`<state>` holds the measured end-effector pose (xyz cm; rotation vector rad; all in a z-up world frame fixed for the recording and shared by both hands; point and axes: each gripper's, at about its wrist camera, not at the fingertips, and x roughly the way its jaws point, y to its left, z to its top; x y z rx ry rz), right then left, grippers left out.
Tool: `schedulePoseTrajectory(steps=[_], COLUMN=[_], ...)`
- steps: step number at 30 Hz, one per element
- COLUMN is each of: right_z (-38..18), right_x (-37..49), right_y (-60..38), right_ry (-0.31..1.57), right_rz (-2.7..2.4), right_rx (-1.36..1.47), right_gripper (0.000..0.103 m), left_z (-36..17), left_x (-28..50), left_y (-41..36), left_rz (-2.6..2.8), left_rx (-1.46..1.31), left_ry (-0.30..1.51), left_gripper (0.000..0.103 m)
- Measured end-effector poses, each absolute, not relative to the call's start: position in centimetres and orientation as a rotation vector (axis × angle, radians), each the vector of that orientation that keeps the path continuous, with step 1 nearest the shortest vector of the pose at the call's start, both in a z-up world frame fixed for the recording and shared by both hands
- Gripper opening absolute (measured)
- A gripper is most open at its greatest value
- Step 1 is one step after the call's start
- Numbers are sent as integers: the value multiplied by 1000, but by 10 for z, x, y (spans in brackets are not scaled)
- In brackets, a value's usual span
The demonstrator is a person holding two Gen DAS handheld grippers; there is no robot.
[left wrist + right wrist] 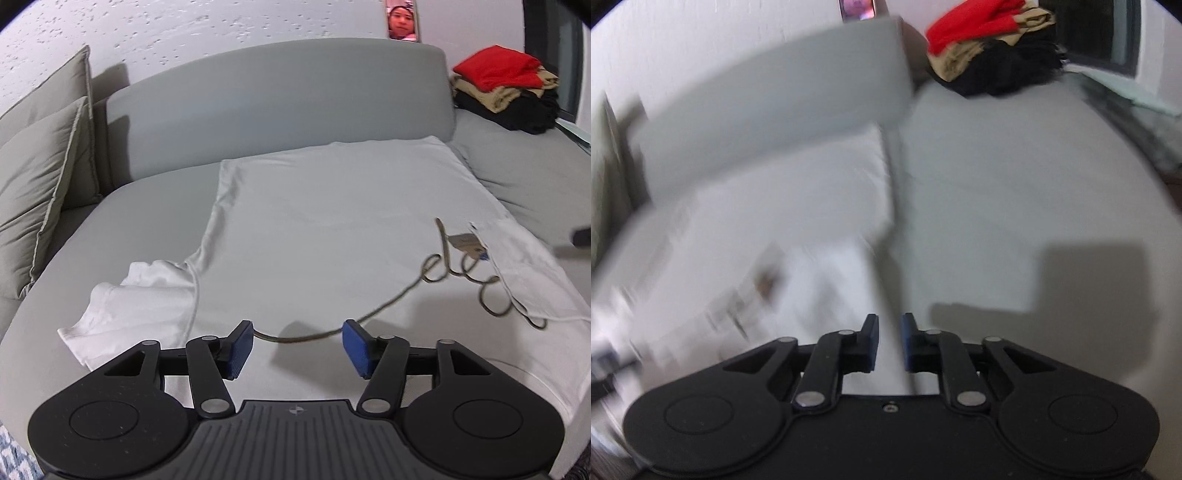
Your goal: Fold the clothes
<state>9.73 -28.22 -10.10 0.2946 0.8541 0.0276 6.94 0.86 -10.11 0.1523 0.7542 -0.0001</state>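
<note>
**Q:** Which step is shown?

**A:** An early step, by the look of it. The white T-shirt point(314, 229) lies spread flat on the grey sofa point(280, 107) seat, its far edge against the backrest and one sleeve point(133, 306) crumpled toward the seat's left front edge. A tag on a looped cord point(465, 273) rests on the cloth near the shirt's right side. No fold is yet visible.

**Q:** What does the next move call for?

**A:** Probably a pinch on the sleeve or a side hem, to carry it across the body; the cord may need tucking clear first.

**Q:** And the grippers?

**A:** The left hand-held gripper point(298, 347) hovers over the near part of the shirt, jaws wide apart, holding nothing. The right hand-held gripper point(889, 341) sits at the shirt's right edge, jaws narrowed to a slim gap. The view is blurred, so whether cloth is caught between them cannot be told.

**Q:** Elsewhere?

**A:** A pile of clothes point(509, 92) sits at the sofa's far right corner.
</note>
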Motion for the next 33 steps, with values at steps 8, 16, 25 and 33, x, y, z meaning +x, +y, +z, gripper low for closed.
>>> schedulePoseTrajectory(steps=[8,16,25,33], right_z=[-153,-129,-153,-107], right_x=[151,140,158,81], right_y=[-268,-284,-293,-262], right_ry=[941,794,832,873], right_rz=[-72,-125,-130,138], right_rx=[267,355,535,434], right_gripper=[7,12,4,6], left_z=[-112,-111,-106,-100], left_x=[77,77,75,56], left_y=[9,12,18,13], left_rz=[37,37,51,-43], left_rx=[214,174,142,154], left_ry=[778,790,765,737], left_gripper=[52,54,54,53])
